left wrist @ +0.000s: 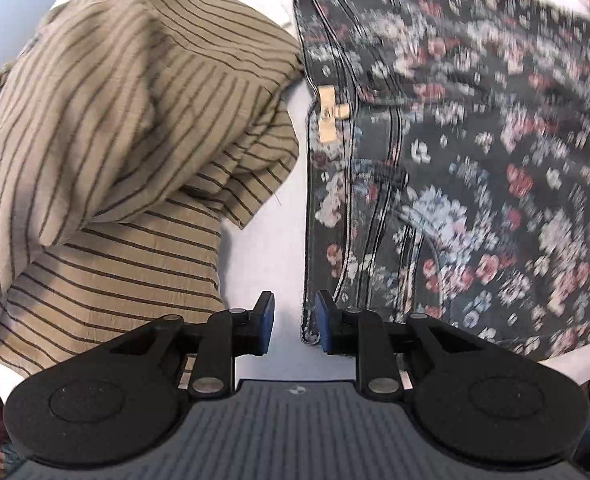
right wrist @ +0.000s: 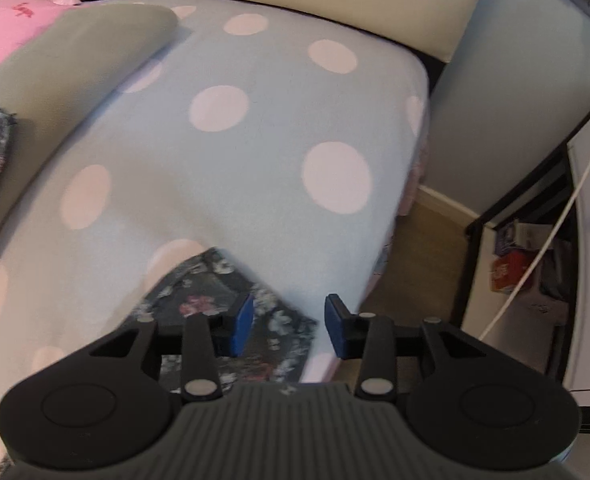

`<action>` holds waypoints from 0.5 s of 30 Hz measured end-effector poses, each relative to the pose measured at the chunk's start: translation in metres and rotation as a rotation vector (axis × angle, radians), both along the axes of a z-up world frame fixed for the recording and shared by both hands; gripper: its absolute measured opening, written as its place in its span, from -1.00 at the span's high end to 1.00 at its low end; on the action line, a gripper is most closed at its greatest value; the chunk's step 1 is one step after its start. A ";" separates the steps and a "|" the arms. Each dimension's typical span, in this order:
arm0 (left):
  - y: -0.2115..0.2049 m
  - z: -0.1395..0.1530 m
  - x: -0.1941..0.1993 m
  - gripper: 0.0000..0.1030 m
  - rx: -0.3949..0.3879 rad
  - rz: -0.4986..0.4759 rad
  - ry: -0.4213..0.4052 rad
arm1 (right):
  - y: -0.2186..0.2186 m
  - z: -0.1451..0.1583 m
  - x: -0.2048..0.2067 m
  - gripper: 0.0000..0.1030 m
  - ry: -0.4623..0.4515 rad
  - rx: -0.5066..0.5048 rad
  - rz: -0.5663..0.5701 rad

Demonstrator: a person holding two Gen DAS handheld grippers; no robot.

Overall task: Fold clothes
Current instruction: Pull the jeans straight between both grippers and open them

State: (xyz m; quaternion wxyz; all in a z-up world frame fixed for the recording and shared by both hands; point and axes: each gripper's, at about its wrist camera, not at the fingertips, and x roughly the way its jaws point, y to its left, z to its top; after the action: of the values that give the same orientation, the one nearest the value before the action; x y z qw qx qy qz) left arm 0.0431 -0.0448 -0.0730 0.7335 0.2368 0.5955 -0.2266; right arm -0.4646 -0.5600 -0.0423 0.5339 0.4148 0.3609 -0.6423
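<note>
the left gripper [left wrist: 294, 322] points down at the bed [left wrist: 263, 240], its fingers [left wrist: 265, 320] slightly parted and holding nothing, just beside the left edge of the dark floral garment [left wrist: 455, 160]; a tan striped garment [left wrist: 115, 140] lies bunched to the left, apart from it. the right gripper [right wrist: 289, 328] hangs over a floral corner near the edge of the polka-dot sheet [right wrist: 235, 160], fingers [right wrist: 243, 324] partly open and gripping nothing.

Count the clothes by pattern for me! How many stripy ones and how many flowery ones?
Stripy: 1, the tan striped garment
Flowery: 1, the dark floral garment
Total: 2
</note>
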 end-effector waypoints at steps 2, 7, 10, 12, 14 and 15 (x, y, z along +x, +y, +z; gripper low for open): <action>0.000 0.011 -0.001 0.60 -0.040 0.004 -0.030 | 0.004 0.006 0.012 0.14 -0.030 0.001 0.056; -0.017 0.042 -0.020 0.60 -0.157 -0.055 -0.130 | 0.019 0.025 0.048 -0.04 -0.058 -0.028 0.231; -0.029 0.058 -0.036 0.60 -0.218 -0.103 -0.160 | 0.037 0.036 0.075 -0.11 -0.027 -0.064 0.357; -0.040 0.064 -0.047 0.60 -0.241 -0.134 -0.188 | 0.050 0.043 0.092 -0.12 -0.013 -0.085 0.435; -0.049 0.067 -0.055 0.60 -0.257 -0.159 -0.210 | 0.064 0.048 0.106 -0.12 -0.002 -0.106 0.503; -0.054 0.069 -0.060 0.60 -0.259 -0.168 -0.217 | 0.071 0.050 0.113 -0.13 0.007 -0.116 0.531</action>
State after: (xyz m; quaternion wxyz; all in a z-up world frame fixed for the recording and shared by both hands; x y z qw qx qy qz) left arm -0.0165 -0.0993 -0.0043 0.7962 0.2121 0.4570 -0.3350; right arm -0.3516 -0.4889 0.0078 0.7052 0.2722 0.4217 -0.5008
